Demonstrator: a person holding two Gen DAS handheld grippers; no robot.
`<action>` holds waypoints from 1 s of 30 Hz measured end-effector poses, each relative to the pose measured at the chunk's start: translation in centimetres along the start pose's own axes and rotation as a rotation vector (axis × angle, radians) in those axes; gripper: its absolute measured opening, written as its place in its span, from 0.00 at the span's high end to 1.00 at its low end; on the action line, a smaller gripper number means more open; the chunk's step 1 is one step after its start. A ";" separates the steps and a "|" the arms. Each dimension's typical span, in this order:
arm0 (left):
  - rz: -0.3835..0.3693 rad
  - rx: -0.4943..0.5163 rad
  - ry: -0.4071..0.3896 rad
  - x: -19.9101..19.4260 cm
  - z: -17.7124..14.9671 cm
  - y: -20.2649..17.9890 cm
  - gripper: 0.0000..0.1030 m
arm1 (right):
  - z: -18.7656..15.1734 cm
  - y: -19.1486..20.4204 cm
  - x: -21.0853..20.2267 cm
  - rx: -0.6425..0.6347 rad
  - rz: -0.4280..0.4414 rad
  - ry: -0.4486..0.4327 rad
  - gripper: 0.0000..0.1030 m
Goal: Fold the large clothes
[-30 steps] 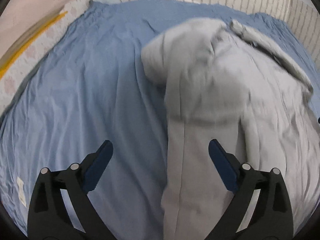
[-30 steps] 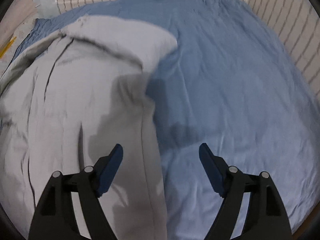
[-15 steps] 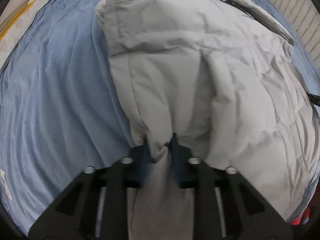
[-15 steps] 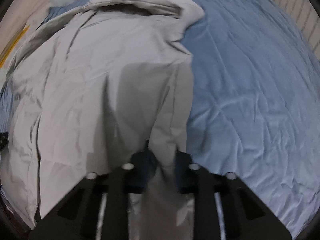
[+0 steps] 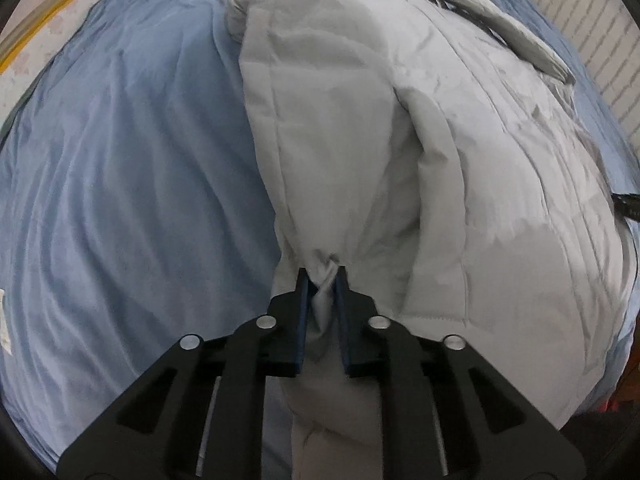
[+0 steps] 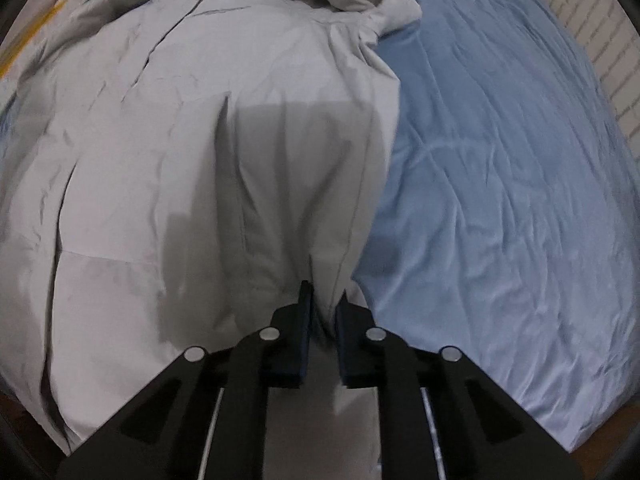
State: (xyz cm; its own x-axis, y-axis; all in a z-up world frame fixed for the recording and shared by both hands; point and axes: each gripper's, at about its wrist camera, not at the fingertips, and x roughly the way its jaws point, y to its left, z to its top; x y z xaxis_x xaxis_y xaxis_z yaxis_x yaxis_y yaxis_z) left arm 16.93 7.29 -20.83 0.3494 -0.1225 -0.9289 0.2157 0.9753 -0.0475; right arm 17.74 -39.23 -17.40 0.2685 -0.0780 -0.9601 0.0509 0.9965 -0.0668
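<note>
A large light-grey padded jacket (image 5: 420, 140) lies spread on a blue bedsheet (image 5: 132, 180). My left gripper (image 5: 323, 274) pinches a bunched fold at the jacket's left near edge. Its blue pads press on the cloth, while the jaws are opening slightly. In the right wrist view the same jacket (image 6: 180, 140) fills the left half, with its hood or collar at the far end. My right gripper (image 6: 325, 294) is shut on a fold at the jacket's right near edge, beside the bare sheet (image 6: 500, 160). Both grippers point steeply down.
A white brick-pattern wall (image 5: 592, 28) borders the bed on the far right, also visible as a wall (image 6: 600, 20) in the right view. Pale floor with a yellow stripe (image 5: 36, 20) lies beyond the bed's left edge. A dark object (image 5: 626, 208) pokes in at the right edge.
A second ago both grippers stood open over the jacket's edges. They then came down and closed on the grey cloth, and they have moved along with the folds between their pads.
</note>
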 end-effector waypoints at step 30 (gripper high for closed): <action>0.108 0.128 -0.153 4.3 32.2 -7.8 0.14 | 29.5 6.8 5.3 -0.255 -0.190 -0.149 0.45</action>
State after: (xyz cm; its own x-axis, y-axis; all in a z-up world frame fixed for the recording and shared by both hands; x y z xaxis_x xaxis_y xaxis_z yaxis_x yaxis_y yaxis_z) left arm 46.09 -6.77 -12.68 0.5087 -0.0547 -0.8592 0.2805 0.9541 0.1054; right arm 47.86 -33.76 -14.91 0.4158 -0.2477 -0.8751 -0.1238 0.9378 -0.3243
